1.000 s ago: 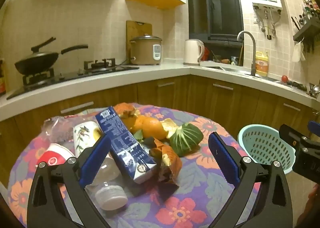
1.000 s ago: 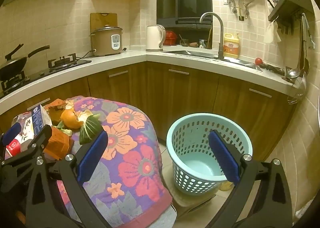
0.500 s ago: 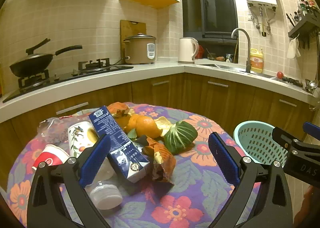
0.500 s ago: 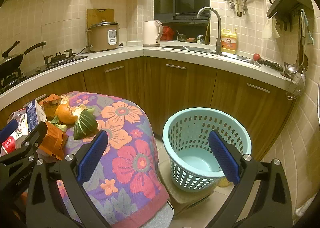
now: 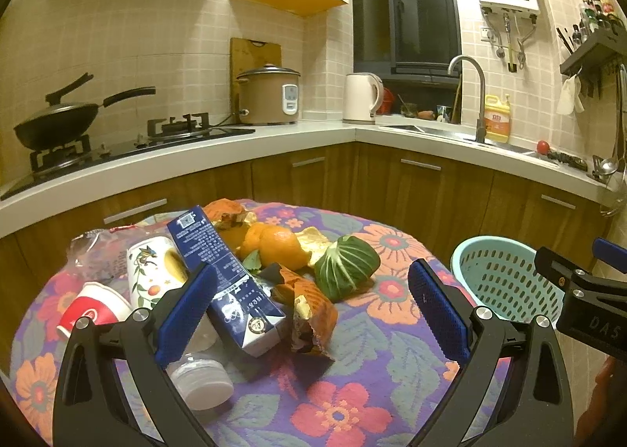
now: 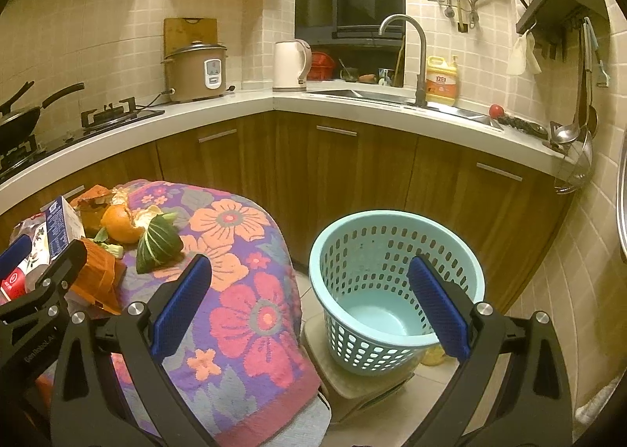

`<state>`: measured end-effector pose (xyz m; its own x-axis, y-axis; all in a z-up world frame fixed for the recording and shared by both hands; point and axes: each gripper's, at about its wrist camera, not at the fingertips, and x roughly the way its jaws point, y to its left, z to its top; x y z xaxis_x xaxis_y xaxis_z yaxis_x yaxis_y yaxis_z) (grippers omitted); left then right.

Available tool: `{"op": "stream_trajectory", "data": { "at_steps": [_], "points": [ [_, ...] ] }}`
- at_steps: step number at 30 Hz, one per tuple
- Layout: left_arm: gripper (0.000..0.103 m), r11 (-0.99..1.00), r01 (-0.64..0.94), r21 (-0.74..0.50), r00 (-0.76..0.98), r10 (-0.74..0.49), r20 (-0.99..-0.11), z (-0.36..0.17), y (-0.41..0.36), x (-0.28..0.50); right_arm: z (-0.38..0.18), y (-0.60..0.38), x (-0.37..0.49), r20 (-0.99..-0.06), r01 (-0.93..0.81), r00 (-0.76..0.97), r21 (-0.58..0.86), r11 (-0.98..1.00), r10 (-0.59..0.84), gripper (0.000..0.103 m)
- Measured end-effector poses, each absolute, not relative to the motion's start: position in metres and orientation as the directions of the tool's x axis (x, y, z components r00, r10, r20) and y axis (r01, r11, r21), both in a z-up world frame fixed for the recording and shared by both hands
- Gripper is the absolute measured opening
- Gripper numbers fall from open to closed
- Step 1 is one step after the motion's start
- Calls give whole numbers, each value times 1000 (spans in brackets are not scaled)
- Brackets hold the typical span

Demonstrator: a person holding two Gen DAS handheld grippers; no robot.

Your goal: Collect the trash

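On the flowered counter (image 5: 352,400) the trash lies in a heap, directly ahead of the left gripper (image 5: 313,313), which is nearer to it. The basket (image 6: 395,290) stands on the floor to the right, under the right gripper (image 6: 309,309). The blue carton (image 5: 227,282) points its long axis toward the left gripper, slightly to the left. Both grippers are spread wide and hold nothing.

Warm, dim indoor light, perhaps from overhead, soft shadows, sharp focus, strong fisheye bending, dark corners
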<state>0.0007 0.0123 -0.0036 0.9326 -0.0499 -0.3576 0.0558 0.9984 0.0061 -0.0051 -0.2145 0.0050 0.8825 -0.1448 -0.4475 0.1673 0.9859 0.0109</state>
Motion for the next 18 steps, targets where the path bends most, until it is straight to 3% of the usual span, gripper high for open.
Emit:
{"op": "stream_trajectory", "data": {
  "at_steps": [18],
  "points": [
    [95, 998, 60, 2, 932, -55, -359, -4, 13, 1, 8, -217, -9, -443, 170, 885, 15, 985, -146, 96]
  ]
}}
